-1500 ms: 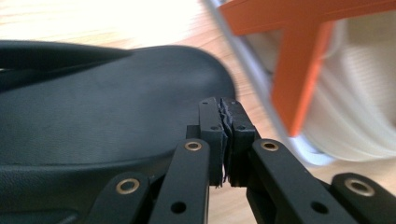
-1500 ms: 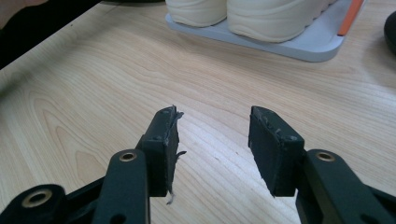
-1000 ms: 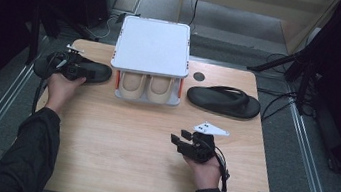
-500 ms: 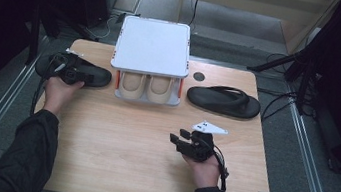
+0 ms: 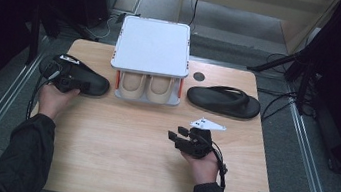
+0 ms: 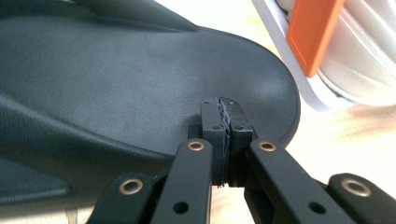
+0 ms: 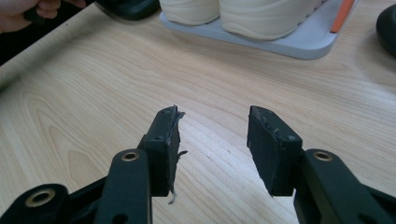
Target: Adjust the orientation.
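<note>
While your left gripper (image 6: 225,135), shut empty, rests on the black sandal (image 6: 116,84), bring your open right gripper (image 7: 215,149) closer.

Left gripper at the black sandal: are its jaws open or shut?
Shut. In the left gripper view the left gripper has its jaws pressed together with no gap, over the left black sandal; nothing visibly sits between them.

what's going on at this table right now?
A person works with two handheld grippers. The left gripper, jaws shut with nothing between them, is at the edge of a black sandal left of the shoe rack. The right gripper is open over bare tabletop. The other sandal lies right of the rack.
</note>
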Demonstrator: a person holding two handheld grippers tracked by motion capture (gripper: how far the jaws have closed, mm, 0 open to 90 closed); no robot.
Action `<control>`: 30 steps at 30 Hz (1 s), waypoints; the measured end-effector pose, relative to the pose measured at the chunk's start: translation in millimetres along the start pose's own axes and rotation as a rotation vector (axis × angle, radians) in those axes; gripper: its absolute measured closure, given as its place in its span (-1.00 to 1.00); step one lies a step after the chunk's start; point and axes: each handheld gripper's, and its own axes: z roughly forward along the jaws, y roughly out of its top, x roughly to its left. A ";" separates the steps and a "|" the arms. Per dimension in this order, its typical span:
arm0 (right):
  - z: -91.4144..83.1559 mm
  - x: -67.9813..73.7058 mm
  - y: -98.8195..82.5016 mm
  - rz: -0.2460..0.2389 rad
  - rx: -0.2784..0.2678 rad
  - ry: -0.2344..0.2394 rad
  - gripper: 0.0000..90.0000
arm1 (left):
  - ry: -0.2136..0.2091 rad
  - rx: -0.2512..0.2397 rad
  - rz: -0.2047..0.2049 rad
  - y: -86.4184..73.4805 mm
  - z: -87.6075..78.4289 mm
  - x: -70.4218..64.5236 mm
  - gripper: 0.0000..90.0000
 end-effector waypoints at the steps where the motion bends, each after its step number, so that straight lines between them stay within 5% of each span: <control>1: 0.9 -0.2 0.2 0.000 -0.003 0.003 0.21 | -0.002 0.006 0.003 -1.7 -1.8 -0.2 0.99; 23: 19.0 2.0 11.5 -0.024 0.014 0.044 0.22 | -0.023 0.009 -0.013 -33.5 -27.9 4.7 0.91; 30: 21.0 2.3 11.8 -0.022 0.015 0.051 0.22 | -0.041 -0.018 -0.046 -28.9 -36.2 5.1 0.37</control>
